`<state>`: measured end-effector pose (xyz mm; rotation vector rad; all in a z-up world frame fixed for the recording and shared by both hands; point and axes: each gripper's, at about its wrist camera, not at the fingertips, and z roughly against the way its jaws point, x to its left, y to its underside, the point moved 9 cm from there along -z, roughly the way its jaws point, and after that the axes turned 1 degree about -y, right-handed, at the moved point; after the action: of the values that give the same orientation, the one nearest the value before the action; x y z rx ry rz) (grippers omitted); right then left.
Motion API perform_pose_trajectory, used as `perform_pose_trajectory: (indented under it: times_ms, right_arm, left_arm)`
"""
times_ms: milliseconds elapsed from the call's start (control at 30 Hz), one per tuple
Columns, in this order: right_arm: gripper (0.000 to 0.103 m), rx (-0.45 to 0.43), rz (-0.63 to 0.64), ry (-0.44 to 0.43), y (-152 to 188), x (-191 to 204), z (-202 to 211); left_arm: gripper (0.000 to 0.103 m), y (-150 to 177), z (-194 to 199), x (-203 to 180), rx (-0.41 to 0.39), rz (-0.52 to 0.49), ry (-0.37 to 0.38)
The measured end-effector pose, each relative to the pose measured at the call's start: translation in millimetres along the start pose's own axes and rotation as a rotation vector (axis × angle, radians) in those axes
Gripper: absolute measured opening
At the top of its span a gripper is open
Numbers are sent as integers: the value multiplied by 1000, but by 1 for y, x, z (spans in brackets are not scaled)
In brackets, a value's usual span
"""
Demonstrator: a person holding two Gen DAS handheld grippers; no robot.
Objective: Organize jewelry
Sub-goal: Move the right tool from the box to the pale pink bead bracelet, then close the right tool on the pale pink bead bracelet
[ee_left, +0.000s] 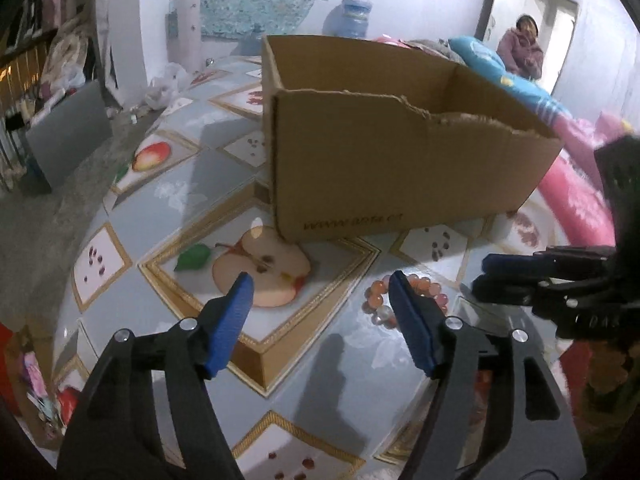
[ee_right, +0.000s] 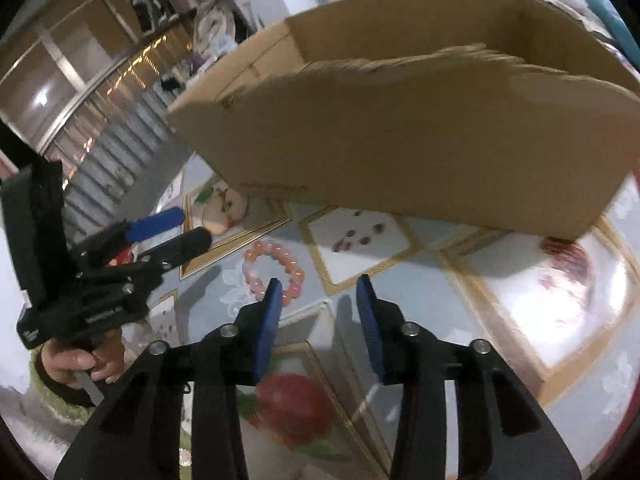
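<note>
A bracelet of pink and orange beads (ee_left: 376, 294) lies flat on the fruit-patterned tablecloth, in front of an open cardboard box (ee_left: 400, 168). My left gripper (ee_left: 320, 284) is open just above the cloth, with nothing between its blue pads; its right finger hides part of the bracelet. In the right wrist view the bracelet (ee_right: 264, 247) lies just beyond my right gripper (ee_right: 319, 280), which is open and empty; its left fingertip overlaps the bead ring. The right gripper (ee_left: 480, 274) comes in from the right in the left wrist view. The left gripper (ee_right: 194, 226) shows at the left, held by a hand (ee_right: 80, 360).
The box (ee_right: 400, 140) has a torn front rim and stands close behind the bracelet. The table's (ee_left: 132, 216) left edge drops to a grey floor. Pink and blue bedding (ee_left: 576, 196) lies to the right. A person (ee_left: 520, 48) stands in a far doorway.
</note>
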<state>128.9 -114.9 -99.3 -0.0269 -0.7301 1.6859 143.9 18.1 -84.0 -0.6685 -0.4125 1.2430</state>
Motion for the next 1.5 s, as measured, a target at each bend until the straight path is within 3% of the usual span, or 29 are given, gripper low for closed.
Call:
perform_pose_trajectory:
  times_ms: [167, 500, 767, 1167, 1500]
  right_arm:
    - [28, 27, 51, 52, -4, 10, -16]
    - [10, 49, 102, 112, -6, 15, -23]
    - [10, 49, 80, 129, 0, 2, -14]
    - [10, 36, -17, 173, 19, -35, 11]
    - [10, 31, -28, 166, 19, -36, 9]
  left_arm:
    - [71, 0, -20, -1, 32, -53, -35]
    - [74, 13, -31, -6, 63, -73, -16]
    - [74, 18, -32, -23, 77, -84, -5]
    - [76, 24, -36, -77, 85, -154, 63]
    - [84, 25, -40, -81, 82, -156, 53]
